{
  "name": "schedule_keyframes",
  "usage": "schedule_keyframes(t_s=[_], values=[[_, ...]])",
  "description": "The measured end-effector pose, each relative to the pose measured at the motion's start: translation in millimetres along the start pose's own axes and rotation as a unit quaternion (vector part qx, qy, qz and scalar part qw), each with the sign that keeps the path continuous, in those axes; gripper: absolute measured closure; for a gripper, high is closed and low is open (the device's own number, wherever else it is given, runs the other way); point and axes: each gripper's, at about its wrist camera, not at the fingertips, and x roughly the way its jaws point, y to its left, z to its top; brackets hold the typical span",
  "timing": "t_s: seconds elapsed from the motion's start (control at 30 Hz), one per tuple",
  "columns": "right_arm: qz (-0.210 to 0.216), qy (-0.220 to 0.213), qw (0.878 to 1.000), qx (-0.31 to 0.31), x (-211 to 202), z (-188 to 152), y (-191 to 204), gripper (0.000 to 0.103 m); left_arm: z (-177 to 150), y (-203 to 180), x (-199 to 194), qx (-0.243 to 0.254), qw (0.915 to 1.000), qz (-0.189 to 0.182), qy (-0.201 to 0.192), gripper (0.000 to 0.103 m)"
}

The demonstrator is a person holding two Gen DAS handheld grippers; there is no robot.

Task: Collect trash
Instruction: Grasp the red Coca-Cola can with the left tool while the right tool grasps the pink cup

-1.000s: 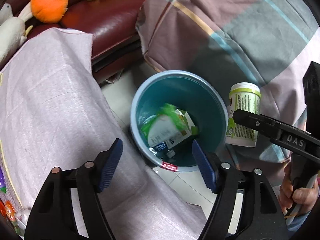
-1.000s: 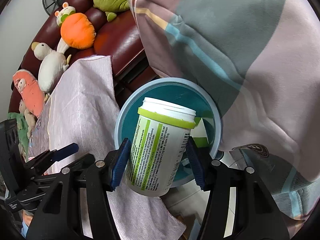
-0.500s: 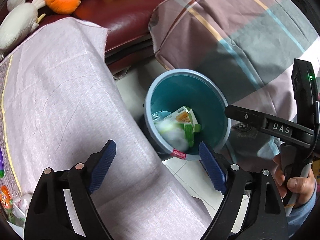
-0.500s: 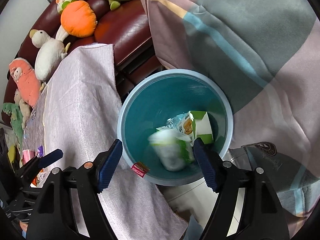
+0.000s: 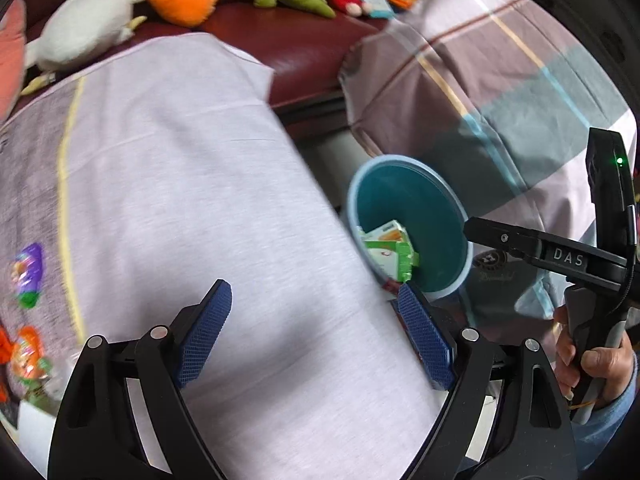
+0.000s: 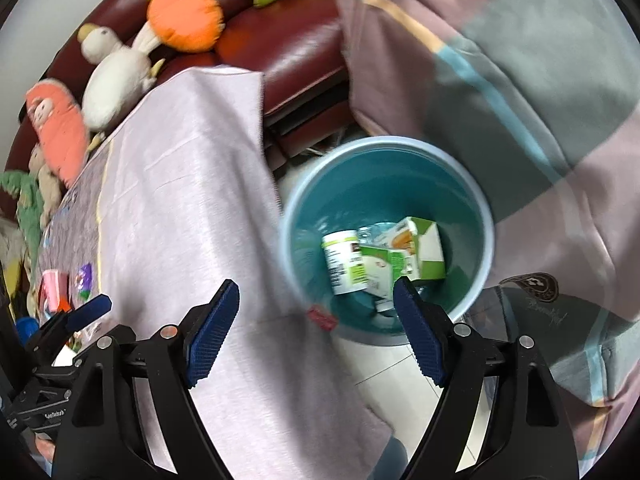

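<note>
A teal trash bin [image 6: 472,208] stands on the floor beside the cloth-covered table; it also shows in the left wrist view [image 5: 444,216]. Inside lie a white and green jar [image 6: 346,266] and green cartons [image 6: 424,252]. My right gripper [image 6: 316,332] is open and empty, above the table edge just left of the bin. My left gripper [image 5: 316,332] is open and empty over the pale cloth [image 5: 180,184]. Colourful wrappers [image 5: 26,276] lie at the table's left edge, and more wrappers [image 6: 56,288] show in the right wrist view.
A dark red sofa [image 6: 288,44] with several plush toys [image 6: 184,16] stands behind the table. A plaid blanket [image 6: 500,60] hangs to the right of the bin. White floor tiles [image 6: 384,372] show below the bin.
The right gripper opened and the white and green jar dropped into the bin. Both grippers then swung left, away from the bin and toward the table.
</note>
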Motion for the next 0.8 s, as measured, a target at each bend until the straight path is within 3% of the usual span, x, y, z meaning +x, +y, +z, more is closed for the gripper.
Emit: schedule_keyframes(t_s=[0.37,0.8], values=[[0.012,0.019,0.994,-0.110,2.1,-23.3,134.1,0.027,-33.9,111.0,-75.2,-0.064,0.9948,0.060,-0.052,0.017],[0.034,0.055,0.965,-0.256,31.0,-51.2,333.7,0.027,-87.6,274.4,-153.1,-0.142,0.9783,0.120,-0.091,0.017]])
